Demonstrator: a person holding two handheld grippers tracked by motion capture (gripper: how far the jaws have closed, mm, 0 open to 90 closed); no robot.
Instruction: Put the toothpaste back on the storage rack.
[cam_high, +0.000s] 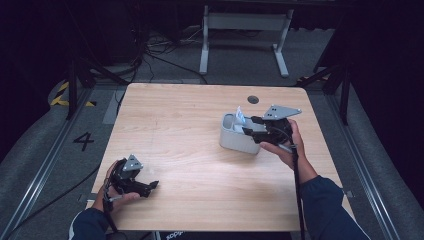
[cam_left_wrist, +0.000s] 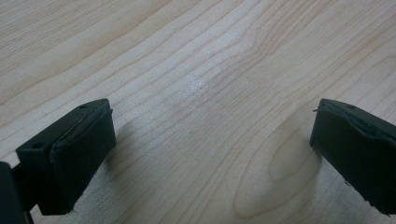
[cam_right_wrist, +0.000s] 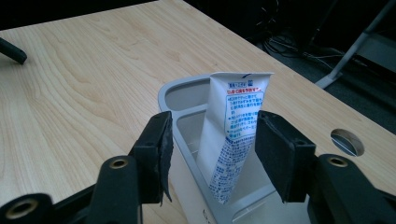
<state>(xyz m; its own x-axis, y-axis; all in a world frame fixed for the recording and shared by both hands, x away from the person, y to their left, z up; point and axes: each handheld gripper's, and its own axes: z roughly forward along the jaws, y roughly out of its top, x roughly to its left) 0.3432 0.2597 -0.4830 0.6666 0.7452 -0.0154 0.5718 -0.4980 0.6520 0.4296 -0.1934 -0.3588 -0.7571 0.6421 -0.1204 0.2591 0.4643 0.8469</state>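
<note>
On the right side of the worktop (cam_high: 190, 150), your right hand-held gripper (cam_right_wrist: 212, 158) hung over the grey organiser bin (cam_right_wrist: 187, 100), its jaws parted on either side of the white tube (cam_right_wrist: 233, 135) that stood tilted in a compartment, pads not pressing it. You seemed to be at the release step; next you needed a clean lift away without tipping it. Your left hand-held gripper (cam_left_wrist: 212, 140) rested open near the front edge.
</note>
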